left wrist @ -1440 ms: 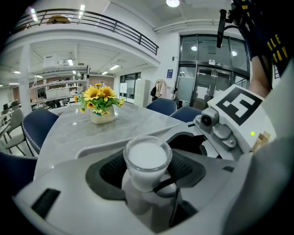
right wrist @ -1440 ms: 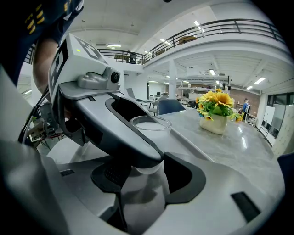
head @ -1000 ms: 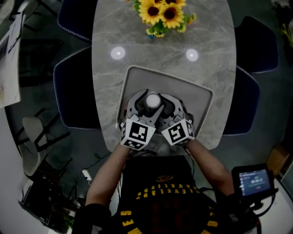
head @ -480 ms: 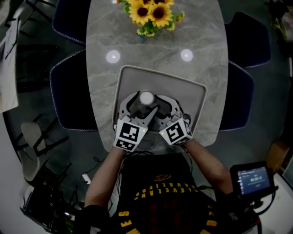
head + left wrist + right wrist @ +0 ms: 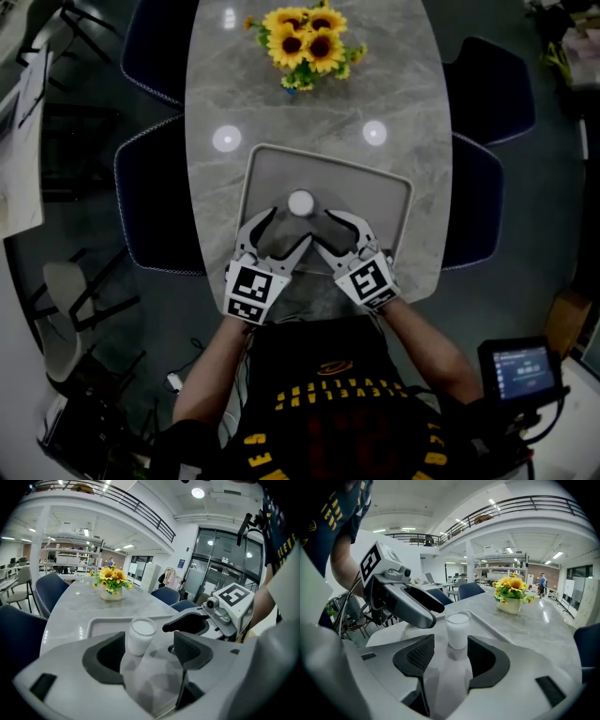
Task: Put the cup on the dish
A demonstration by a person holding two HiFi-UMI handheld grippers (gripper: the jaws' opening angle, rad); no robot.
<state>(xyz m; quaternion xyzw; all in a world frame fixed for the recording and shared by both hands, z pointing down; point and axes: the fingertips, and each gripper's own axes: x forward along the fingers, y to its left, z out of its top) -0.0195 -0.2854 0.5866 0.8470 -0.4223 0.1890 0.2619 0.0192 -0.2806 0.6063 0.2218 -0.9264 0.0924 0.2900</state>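
Both grippers have pulled back toward the person since a second ago. They were bunched tight round the cup then, and now the cup (image 5: pixel 300 202) stands alone out in front of them!

Left gripper (image 5: pixel 281 234) has just been opening its jaws. They stand wide and released, with nothing between the pads. In its own view the cup sits just beyond the tip of the left finger (image 5: pixel 107 654), clear of it.

Right gripper (image 5: pixel 336 234) has let go as well, jaws well apart. In its view the cup is upright just past the fingertips, in line with the gap, and it touches neither finger (image 5: pixel 421 654).

From above, the two grippers lie side by side, angled in toward each other. Their inner fingers come close together on the person's side of the cup; whether those two touch, I can't tell. The outer fingers curl round on either side of the cup, with a gap left on both.

And the cup is on the dish (image 5: pixel 380 187), a white cup standing straight, roughly midway across it. The dish lies flat on the table (image 5: pixel 412 103), and well past the fingertips on the far side of the cup sit the sunflowers (image 5: pixel 305 42).
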